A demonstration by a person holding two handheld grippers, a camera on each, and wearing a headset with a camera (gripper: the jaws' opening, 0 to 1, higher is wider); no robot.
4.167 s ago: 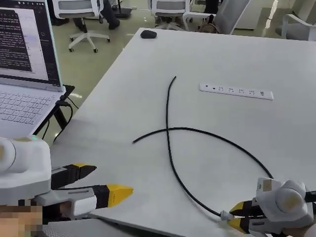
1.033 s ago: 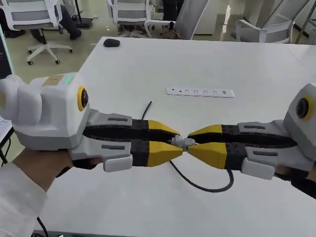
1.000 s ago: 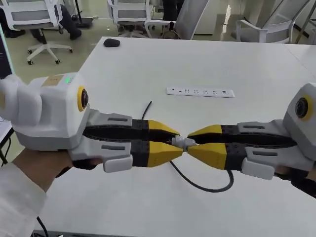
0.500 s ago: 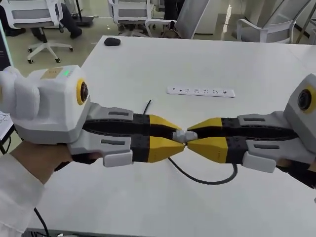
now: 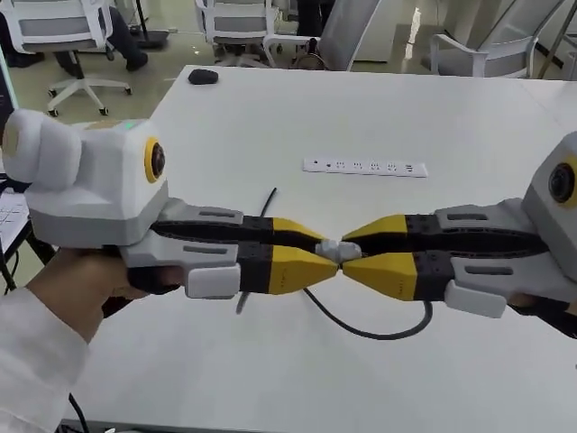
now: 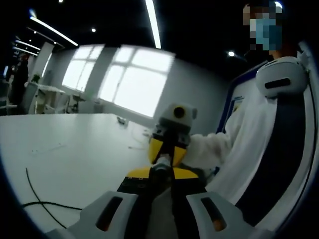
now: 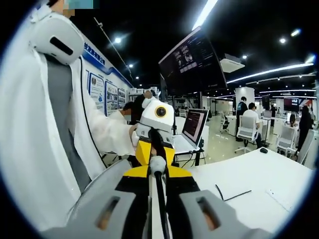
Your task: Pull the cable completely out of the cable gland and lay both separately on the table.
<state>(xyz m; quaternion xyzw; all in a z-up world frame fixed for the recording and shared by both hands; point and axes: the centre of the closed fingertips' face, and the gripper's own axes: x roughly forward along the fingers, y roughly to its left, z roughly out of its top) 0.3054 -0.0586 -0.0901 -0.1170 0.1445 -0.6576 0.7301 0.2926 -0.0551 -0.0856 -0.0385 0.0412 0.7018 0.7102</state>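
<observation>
The left gripper (image 5: 325,254) and right gripper (image 5: 351,253) meet tip to tip above the plain white table (image 5: 270,117). Both are clamped on the small grey-white cable gland (image 5: 335,250) (held off the surface). The thin black cable (image 5: 383,337) loops on the table beneath.

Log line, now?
left gripper: shut on gland | right gripper: shut on cable | gland: on cable, aloft | cable: droops to table

Bright, even head view (gripper views dark-edged, fisheye-warped, window-glared).
</observation>
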